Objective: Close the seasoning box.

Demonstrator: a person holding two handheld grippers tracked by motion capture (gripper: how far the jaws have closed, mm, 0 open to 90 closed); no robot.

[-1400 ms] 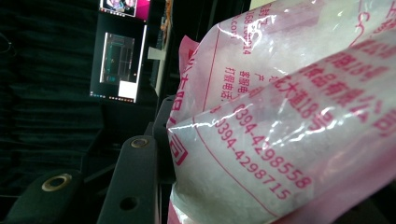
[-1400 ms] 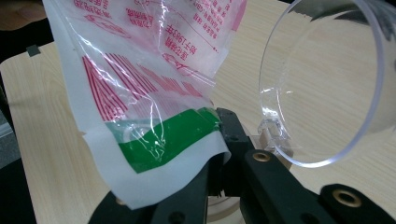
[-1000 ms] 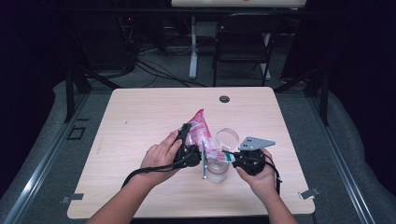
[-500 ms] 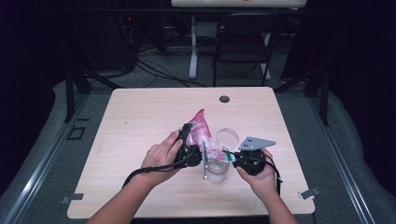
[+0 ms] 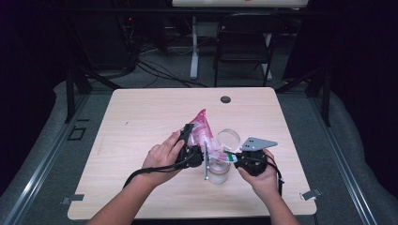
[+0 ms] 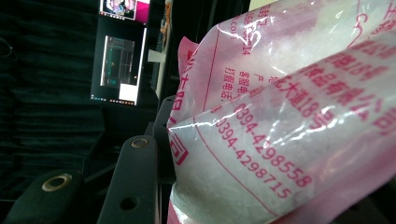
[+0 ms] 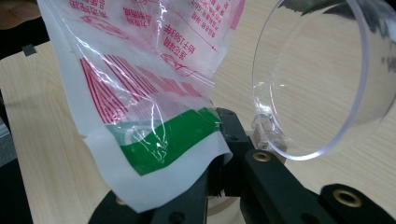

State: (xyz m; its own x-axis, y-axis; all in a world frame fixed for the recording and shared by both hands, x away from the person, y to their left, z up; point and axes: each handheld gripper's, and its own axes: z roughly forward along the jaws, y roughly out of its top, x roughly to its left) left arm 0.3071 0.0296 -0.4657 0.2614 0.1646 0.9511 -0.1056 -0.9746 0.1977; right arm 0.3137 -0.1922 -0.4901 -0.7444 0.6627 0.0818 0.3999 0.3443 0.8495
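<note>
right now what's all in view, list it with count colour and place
bag: 1, pink and clear, green end, held over the jar between both grippers
jar: 1, clear, near table edge, under the bag
lid: 1, clear, round, hinged open above the jar
grommet: 1, dark, far side of table
table: 1, light wood, centre
chair: 1, dark, behind table
left gripper: 1, black, shut on bag
right gripper: 1, black, shut on the bag's green end
hands: 2, holding the grippers
</note>
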